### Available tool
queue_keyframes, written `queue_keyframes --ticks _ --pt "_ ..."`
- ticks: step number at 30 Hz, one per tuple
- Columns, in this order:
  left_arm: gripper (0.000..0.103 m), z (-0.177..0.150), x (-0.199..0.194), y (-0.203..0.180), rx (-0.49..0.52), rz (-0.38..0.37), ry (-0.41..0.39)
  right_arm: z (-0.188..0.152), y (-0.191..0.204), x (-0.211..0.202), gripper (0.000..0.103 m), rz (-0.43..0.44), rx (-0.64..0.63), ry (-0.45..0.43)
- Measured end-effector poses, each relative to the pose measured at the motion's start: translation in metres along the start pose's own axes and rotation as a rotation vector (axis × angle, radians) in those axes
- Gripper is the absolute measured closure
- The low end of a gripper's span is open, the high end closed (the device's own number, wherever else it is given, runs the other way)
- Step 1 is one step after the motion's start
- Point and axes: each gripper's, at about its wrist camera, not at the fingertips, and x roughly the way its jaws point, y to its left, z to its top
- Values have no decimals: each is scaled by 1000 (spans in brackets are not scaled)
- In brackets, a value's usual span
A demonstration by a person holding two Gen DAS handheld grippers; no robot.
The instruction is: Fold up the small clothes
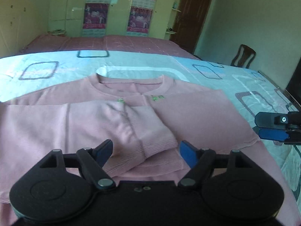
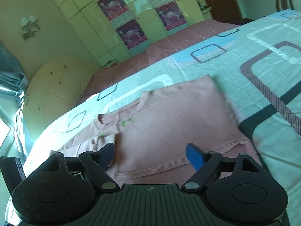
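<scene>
A pink sweater [image 1: 197,113] lies flat on the patterned bedsheet [image 1: 56,69], neck away from me and both sides folded in over the middle. A paler sleeve [image 1: 131,124] lies across the front, cuff towards the hem. My left gripper [image 1: 145,146] stands open just above that cuff, with nothing pinched. In the right wrist view, the sweater [image 2: 169,122] shows its folded right panel. My right gripper [image 2: 150,148] hovers open over the hem, with only cloth below. The right gripper [image 1: 263,128] also shows at the right edge of the left wrist view, beside the sweater's right side.
The light-blue sheet [image 2: 244,66] runs wide to the right of the sweater. A pink blanket [image 1: 112,43] covers the far half of the bed. Beyond stand a wardrobe with posters [image 1: 96,15], a brown door [image 1: 191,15] and a wooden chair [image 1: 243,56].
</scene>
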Motion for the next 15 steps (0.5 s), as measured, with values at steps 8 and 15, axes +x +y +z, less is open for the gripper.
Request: queue_keyframes --ticks 8,15 --pt "39 -46 -99 91 -86 284 -16 -19 40 76 42 186 82 162" --pt "42 -55 -95 131 -122 325 25 -16 53 127 61 192 117 215"
